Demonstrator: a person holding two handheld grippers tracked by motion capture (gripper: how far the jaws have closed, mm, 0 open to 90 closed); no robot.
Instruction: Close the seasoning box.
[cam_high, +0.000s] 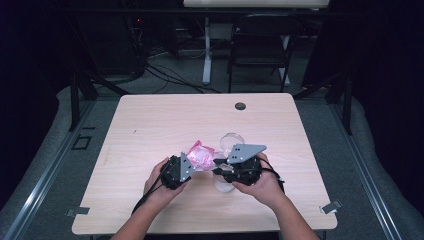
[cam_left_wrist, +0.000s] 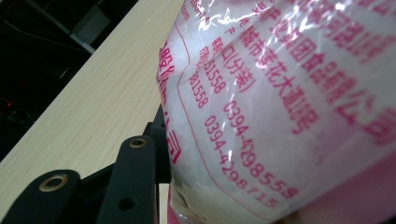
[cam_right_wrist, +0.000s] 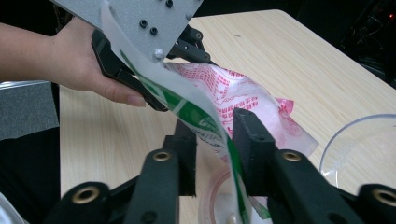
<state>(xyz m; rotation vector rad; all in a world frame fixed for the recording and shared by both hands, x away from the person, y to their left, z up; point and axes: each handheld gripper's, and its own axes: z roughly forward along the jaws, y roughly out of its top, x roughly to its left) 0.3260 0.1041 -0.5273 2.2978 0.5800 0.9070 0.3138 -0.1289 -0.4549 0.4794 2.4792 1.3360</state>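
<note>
A clear plastic bag (cam_high: 201, 155) with pink print and white grains inside hangs just above the table between my two hands. My left gripper (cam_high: 194, 164) is shut on it; in the left gripper view the bag (cam_left_wrist: 280, 93) bulges against the left finger (cam_left_wrist: 133, 182). My right gripper (cam_high: 218, 168) faces it from the right. In the right gripper view a thin translucent strip with green print (cam_right_wrist: 187, 109) runs up between the jaws of the right gripper (cam_right_wrist: 215, 140), which stand apart around it without pressing. The pink bag (cam_right_wrist: 247, 100) lies just beyond.
A clear glass bowl (cam_high: 233, 140) stands on the wooden table (cam_high: 150, 125) behind the right gripper, also at the right in the right gripper view (cam_right_wrist: 359, 144). A round clear container (cam_high: 223, 184) sits under the right gripper. A chair (cam_high: 260, 45) stands beyond the table.
</note>
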